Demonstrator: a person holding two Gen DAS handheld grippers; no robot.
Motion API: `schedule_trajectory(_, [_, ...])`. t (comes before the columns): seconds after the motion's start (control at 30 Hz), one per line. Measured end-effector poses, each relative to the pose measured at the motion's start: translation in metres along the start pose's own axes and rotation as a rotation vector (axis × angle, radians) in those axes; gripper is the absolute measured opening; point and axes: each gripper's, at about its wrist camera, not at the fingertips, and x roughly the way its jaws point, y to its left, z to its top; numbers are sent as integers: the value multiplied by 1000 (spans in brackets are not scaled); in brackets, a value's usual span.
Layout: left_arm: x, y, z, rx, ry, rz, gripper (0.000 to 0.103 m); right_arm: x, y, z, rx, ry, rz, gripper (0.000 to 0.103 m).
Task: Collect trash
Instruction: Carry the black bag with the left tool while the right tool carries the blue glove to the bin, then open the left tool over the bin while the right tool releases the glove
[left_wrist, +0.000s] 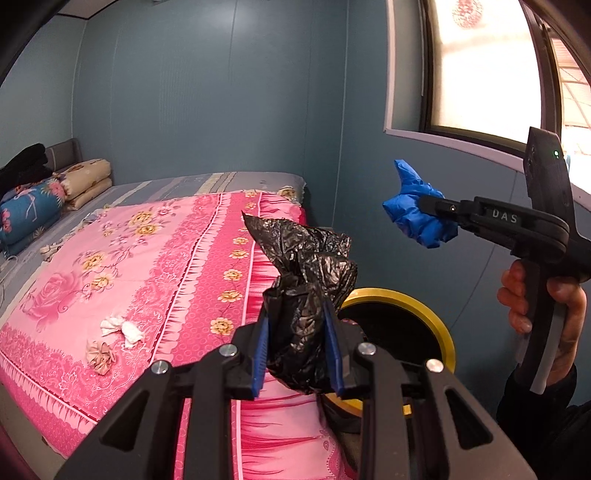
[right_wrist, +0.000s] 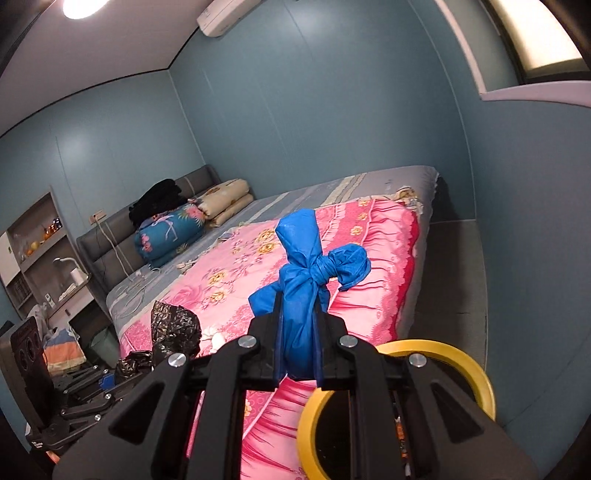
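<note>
My left gripper (left_wrist: 295, 314) is shut on a crumpled black plastic bag (left_wrist: 306, 280), held above the bed's corner. To its right, my right gripper (left_wrist: 424, 203) is shut on a knotted blue plastic bag (left_wrist: 413, 218). In the right wrist view the blue plastic bag (right_wrist: 306, 280) stands up between the right gripper's (right_wrist: 297, 310) pads. The black plastic bag (right_wrist: 175, 328) shows at lower left. A yellow-rimmed bin (left_wrist: 439, 321) with a dark inside sits on the floor below both grippers, its rim (right_wrist: 478, 373) beside the bed. White crumpled tissue (left_wrist: 123, 328) and a beige-pink wad (left_wrist: 99, 354) lie on the pink blanket.
The pink floral blanket (left_wrist: 147, 266) covers the bed. Folded quilts (left_wrist: 86, 181) and dark clothes (left_wrist: 22, 166) are piled at the headboard. Blue walls and a window (left_wrist: 487, 66) close in on the right. A person's hand (left_wrist: 565, 325) holds the right gripper's handle. Shelves (right_wrist: 37, 251) stand at far left.
</note>
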Motion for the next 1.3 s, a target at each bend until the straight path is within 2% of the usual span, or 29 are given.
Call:
schedule_trajectory(0.33, [22,-38,7,60,28,-43,25,-10,-22,-2,28,-38,-47,12])
schedule_trajectory(0.6, [48,-57,6,94,68,-66,25,-11,-29,-4,42,-34,-109,13])
schedule_trajectory(0.9, [91,-63,1,61,161,-103,25,12,-50,-6,66,39,-132,13])
schedule_trajectory(1.3, [129,-63,-14,-4,257,-164,28,27,-71,-20,120,84,-157,14])
